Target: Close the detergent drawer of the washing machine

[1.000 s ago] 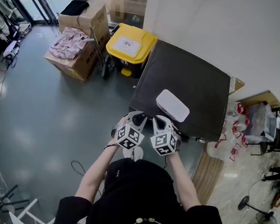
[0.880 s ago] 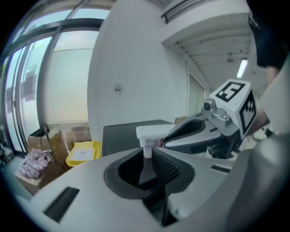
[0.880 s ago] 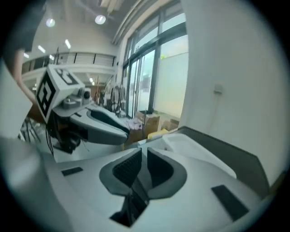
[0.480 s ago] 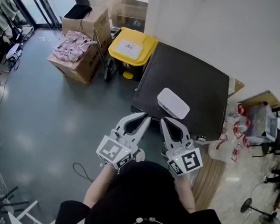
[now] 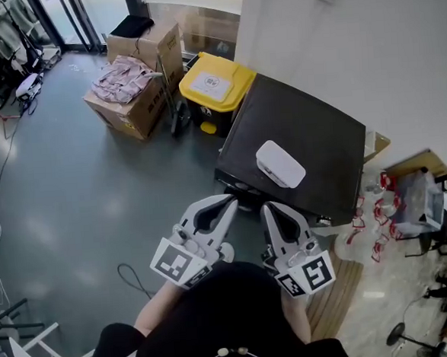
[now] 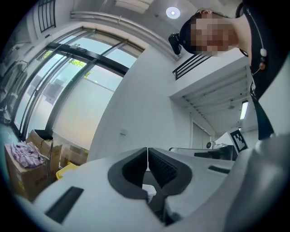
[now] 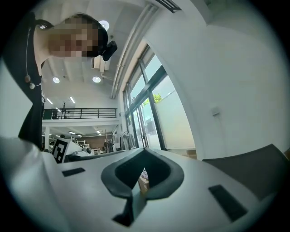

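The dark grey front-loading washing machine stands against the white wall, with its flat top facing up at the head view. Only a thin dark strip of its front shows below the near edge of that top, and I cannot pick out the detergent drawer on it or tell whether it is pushed in. A small white rounded-corner box lies flat on the machine's top, close to the near edge and about midway along it. The person holds both tools up in front of the body, side by side but apart, with their tips just short of the machine's near edge. The left claw has its two white fingers drawn together, the black pads meeting at the tip, and nothing is caught between them. The right claw is likewise closed tip to tip and empty. Neither one touches the machine. On the grey floor, just beyond the machine's far left corner, sits a black bin with a yellow lid. Further left is an open brown cardboard box heaped with pink clothing.
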Available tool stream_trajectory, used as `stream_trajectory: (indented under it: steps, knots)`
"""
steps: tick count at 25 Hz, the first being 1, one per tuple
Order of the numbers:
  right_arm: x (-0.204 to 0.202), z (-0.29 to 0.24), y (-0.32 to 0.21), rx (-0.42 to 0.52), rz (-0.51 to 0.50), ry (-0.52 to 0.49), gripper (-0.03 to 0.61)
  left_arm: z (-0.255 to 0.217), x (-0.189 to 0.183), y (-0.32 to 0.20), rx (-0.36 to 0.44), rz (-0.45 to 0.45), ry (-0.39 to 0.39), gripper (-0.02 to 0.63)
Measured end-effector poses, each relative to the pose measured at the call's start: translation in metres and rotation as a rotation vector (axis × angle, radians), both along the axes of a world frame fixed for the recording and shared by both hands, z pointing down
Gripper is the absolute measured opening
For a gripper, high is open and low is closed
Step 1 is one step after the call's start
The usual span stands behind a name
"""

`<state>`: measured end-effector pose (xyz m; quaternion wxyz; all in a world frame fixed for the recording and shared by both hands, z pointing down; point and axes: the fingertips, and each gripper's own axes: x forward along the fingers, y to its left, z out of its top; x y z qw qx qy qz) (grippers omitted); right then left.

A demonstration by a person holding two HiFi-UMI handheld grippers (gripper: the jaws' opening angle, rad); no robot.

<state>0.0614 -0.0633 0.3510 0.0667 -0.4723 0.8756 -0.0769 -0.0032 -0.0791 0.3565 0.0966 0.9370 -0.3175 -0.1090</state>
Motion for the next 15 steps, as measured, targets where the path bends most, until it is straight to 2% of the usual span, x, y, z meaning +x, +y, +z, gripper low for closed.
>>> stream_trajectory:
  steps: [6,15]
  knots:
    - [0.004,-0.002,0.012,0.0,0.016,-0.006,0.003,-0.01,-0.005,0.014,-0.047,0.059,0.154,0.009]
    - [0.007,-0.001,0.021,0.003,0.014,0.022,0.003,-0.012,-0.001,0.02,-0.001,0.04,0.109,0.009]
